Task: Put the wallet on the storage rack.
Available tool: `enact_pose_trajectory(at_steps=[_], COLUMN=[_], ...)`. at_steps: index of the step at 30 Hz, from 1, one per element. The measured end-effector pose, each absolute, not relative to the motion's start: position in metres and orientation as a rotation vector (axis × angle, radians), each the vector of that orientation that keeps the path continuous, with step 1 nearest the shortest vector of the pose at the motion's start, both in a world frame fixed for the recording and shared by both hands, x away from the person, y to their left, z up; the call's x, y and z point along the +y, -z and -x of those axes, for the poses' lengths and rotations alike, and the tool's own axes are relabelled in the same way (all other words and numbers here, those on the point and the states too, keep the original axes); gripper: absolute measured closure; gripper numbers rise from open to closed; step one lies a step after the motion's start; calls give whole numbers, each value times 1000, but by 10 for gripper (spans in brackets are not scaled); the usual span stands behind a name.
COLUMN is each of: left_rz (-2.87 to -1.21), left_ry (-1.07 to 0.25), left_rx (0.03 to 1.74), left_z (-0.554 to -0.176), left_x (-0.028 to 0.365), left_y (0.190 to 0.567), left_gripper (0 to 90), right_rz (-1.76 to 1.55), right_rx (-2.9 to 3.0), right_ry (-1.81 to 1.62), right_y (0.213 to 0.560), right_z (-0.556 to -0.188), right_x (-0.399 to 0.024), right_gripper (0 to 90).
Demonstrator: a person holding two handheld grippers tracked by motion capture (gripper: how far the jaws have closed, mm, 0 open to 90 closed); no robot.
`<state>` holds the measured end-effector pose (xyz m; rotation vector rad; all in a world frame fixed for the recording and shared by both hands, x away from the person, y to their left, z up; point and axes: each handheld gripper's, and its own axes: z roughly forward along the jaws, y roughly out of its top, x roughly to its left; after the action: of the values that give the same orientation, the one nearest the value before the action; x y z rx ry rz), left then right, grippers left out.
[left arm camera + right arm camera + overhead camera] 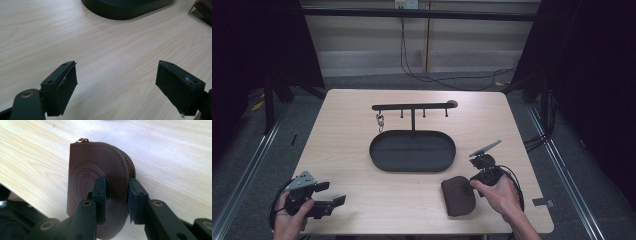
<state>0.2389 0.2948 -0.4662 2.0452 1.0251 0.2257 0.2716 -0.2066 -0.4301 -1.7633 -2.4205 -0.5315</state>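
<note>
Now right tool [116,195] clamped on brown pouch [100,182] nr table edge [422,231], left tool [116,87] wide open, empty.

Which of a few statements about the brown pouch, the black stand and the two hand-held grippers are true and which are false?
1. The right hand-held gripper is clamped on the brown pouch. True.
2. The left hand-held gripper grips the pouch too. False: its jaws stand wide apart over bare table.
3. The pouch hangs from the black stand. False: it is near the table's front edge, in front of the stand's oval tray.
4. A small metal clip hangs at the left end of the stand's bar. True.
5. The pouch's zip runs along its curved edge. True, as the right gripper view shows.
</note>
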Motion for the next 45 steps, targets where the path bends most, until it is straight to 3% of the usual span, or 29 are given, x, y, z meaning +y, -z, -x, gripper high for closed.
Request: enact_pose_trajectory(at_steps=[21,45], left_rz=[-2055,-2062], left_ry=[-222,-211], left_rx=[1020,1018], left_z=[-239,-240], left_x=[295,295], left_y=[466,466], left_gripper=[173,172], right_rz=[1737,1773], right_rx=[-2499,-2547], right_ry=[510,388], right_y=[402,369], right_z=[-275,-290], right_x=[-196,-195], right_gripper=[797,822])
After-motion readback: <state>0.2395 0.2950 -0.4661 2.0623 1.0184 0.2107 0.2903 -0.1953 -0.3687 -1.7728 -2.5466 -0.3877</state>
